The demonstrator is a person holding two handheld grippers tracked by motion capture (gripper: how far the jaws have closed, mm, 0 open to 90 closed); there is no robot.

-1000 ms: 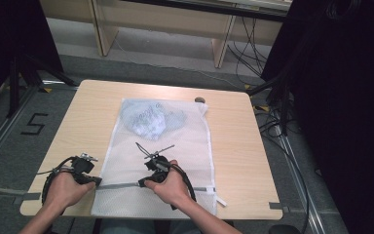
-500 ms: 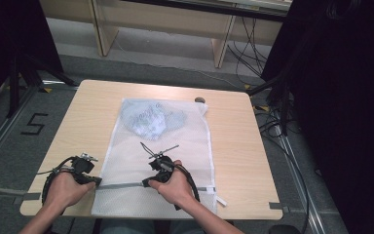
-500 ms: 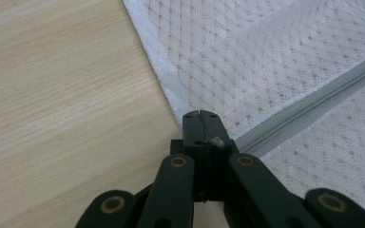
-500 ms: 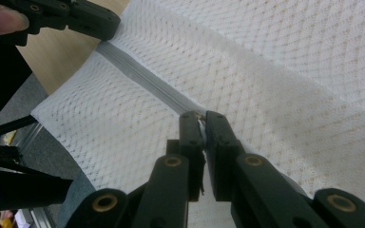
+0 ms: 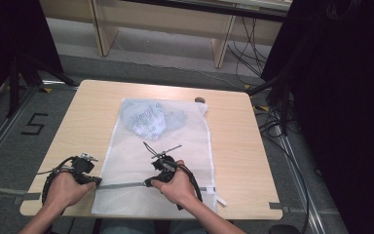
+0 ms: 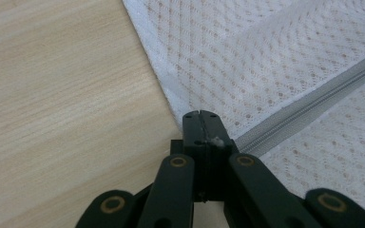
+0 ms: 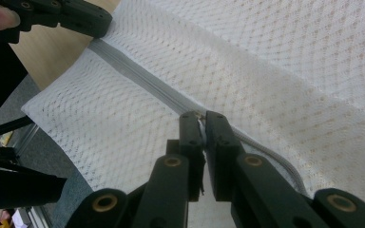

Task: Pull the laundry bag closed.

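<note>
A white mesh laundry bag (image 5: 175, 146) lies flat on the wooden table (image 5: 78, 126), with pale blue cloth (image 5: 151, 119) bunched inside its far end. A grey zipper (image 5: 121, 185) runs across the bag near the front edge. My left gripper (image 5: 97, 181) is shut on the bag's left edge at the zipper's end (image 6: 200, 116). My right gripper (image 5: 148, 183) is shut on the zipper, a small pale bit of the slider pinched between its pads (image 7: 200, 116). In the right gripper view the zipper (image 7: 138, 78) stretches away to the left gripper (image 7: 76, 16).
A small dark round object (image 5: 200, 100) sits by the bag's far right corner. The bag's near end hangs a little over the table's front edge. Bare wood lies left and right of the bag. Beyond the table stand wooden furniture legs (image 5: 222, 46) and floor cables.
My right hand has crept slightly to the right along the zipper. The left hand has stayed where it was.
</note>
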